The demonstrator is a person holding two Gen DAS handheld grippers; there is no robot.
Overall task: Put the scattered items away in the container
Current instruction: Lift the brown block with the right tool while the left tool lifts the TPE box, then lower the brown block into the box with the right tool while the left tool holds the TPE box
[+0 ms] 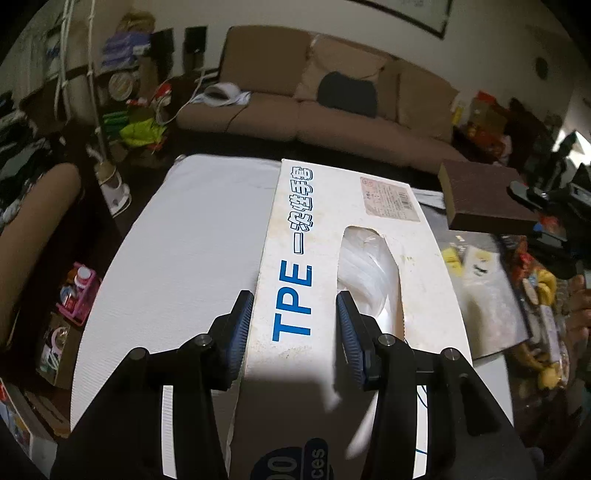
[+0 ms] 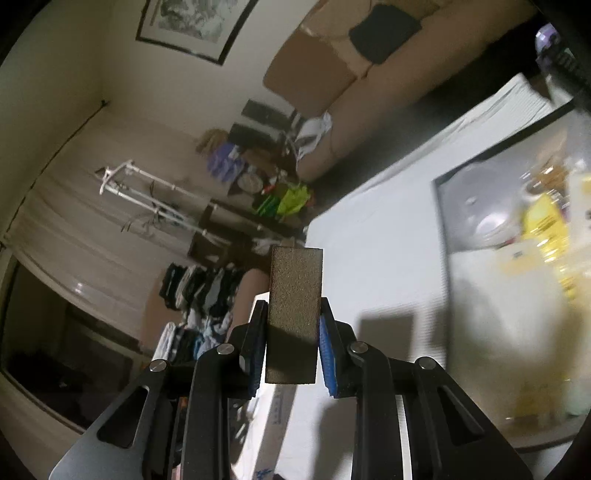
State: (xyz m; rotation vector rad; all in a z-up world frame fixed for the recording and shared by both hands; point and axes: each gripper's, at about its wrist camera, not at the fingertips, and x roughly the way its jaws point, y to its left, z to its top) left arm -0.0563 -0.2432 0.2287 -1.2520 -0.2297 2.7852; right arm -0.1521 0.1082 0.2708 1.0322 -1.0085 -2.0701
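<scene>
White cloth on the table [image 1: 177,258] lies below both my grippers. My left gripper [image 1: 295,332] is clamped across one long edge strip of the glove box [image 1: 332,229], one pad outside the wall, one in the dispensing slot. My right gripper [image 2: 293,332] pinches the brown sanding sponge [image 2: 293,295] end-on. Beyond sits the clear container [image 2: 517,258], already cluttered. That thin cardboard strip could buckle or tear, swinging the box loose; the sponge could squirm out if squeezed unevenly.

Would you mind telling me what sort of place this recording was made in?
Most likely a lived-in home living room: a brown sofa along the wall, a framed picture above, and a rack of hanging clothes.
</scene>
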